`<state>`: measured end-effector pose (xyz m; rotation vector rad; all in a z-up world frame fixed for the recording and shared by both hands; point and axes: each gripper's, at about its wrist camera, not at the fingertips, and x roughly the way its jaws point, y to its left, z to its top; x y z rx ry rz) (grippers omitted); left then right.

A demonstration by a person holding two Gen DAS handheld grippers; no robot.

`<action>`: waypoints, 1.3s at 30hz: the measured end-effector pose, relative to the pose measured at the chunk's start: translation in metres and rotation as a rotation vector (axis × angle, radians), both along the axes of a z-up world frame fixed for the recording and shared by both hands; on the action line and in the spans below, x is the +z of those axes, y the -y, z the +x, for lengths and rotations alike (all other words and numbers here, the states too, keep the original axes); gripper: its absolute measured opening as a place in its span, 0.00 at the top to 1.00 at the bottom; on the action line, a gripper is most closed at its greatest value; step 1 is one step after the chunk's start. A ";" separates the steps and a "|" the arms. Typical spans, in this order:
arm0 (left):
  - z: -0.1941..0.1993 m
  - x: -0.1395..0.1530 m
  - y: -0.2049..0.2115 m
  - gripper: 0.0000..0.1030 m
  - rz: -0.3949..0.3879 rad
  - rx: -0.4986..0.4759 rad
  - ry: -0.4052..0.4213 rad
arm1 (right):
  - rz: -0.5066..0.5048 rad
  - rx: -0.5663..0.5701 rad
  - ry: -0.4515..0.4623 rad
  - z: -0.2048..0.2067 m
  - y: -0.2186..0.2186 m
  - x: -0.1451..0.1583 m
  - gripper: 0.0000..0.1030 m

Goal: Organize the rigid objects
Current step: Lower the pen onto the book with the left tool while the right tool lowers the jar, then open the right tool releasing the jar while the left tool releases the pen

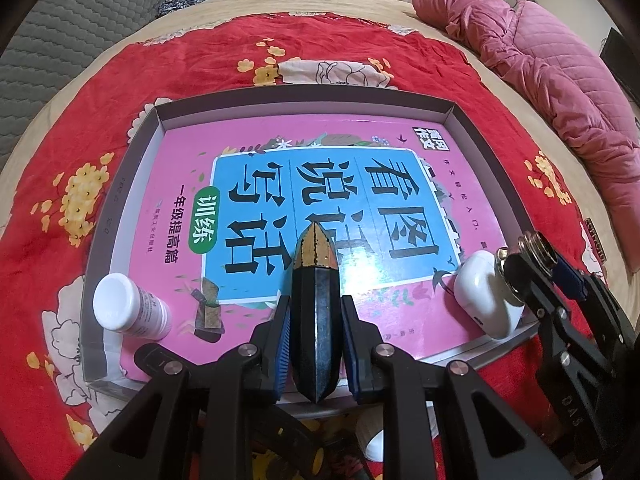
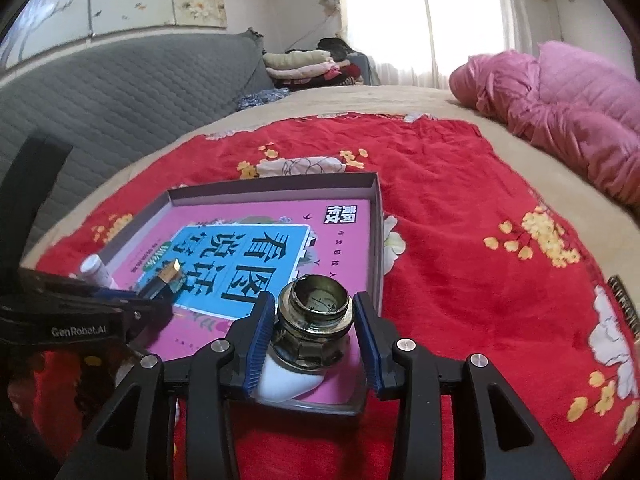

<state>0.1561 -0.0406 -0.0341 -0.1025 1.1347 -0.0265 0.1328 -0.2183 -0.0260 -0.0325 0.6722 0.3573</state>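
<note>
A shallow grey box tray (image 1: 304, 96) (image 2: 276, 184) lies on the red floral cloth with a pink and blue book (image 1: 320, 184) (image 2: 256, 248) flat inside it. My left gripper (image 1: 316, 300) is shut on a dark faceted stick with a gold tip (image 1: 316, 272) (image 2: 170, 274), held over the book's near half. A white-capped bottle (image 1: 120, 304) (image 2: 94, 268) stands in the tray's near left corner. At the near right corner, an uncapped glass jar (image 2: 314, 320) (image 1: 534, 250) sits against a white earbud case (image 1: 486, 300) (image 2: 284, 384). My right gripper (image 2: 313, 298) stands open around the jar, with a gap at the right pad.
The red floral cloth (image 2: 460, 240) covers a beige bed. A pink quilt (image 1: 560, 80) (image 2: 568, 120) is bunched at the far right. A grey padded headboard (image 2: 140, 92) runs along the left, with folded clothes (image 2: 304, 64) behind. A spiral-bound edge (image 2: 626, 304) shows on the right.
</note>
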 end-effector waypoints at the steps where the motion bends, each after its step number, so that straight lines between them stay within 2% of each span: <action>1: 0.000 0.000 0.000 0.78 0.000 0.000 0.000 | -0.013 0.001 0.006 -0.001 -0.002 0.000 0.57; 7: 0.000 0.000 -0.001 0.78 0.001 0.000 -0.003 | -0.079 0.001 0.046 -0.006 -0.009 0.004 0.49; 9: 0.000 0.000 -0.001 0.78 0.002 0.001 -0.005 | -0.092 -0.008 0.051 -0.005 -0.009 0.004 0.42; 30: -0.002 0.001 0.000 0.77 0.026 -0.009 -0.015 | -0.005 -0.076 0.055 -0.001 0.015 0.012 0.40; 39: -0.006 0.006 -0.002 0.75 0.007 -0.008 -0.005 | 0.011 -0.111 0.061 0.001 0.026 0.015 0.38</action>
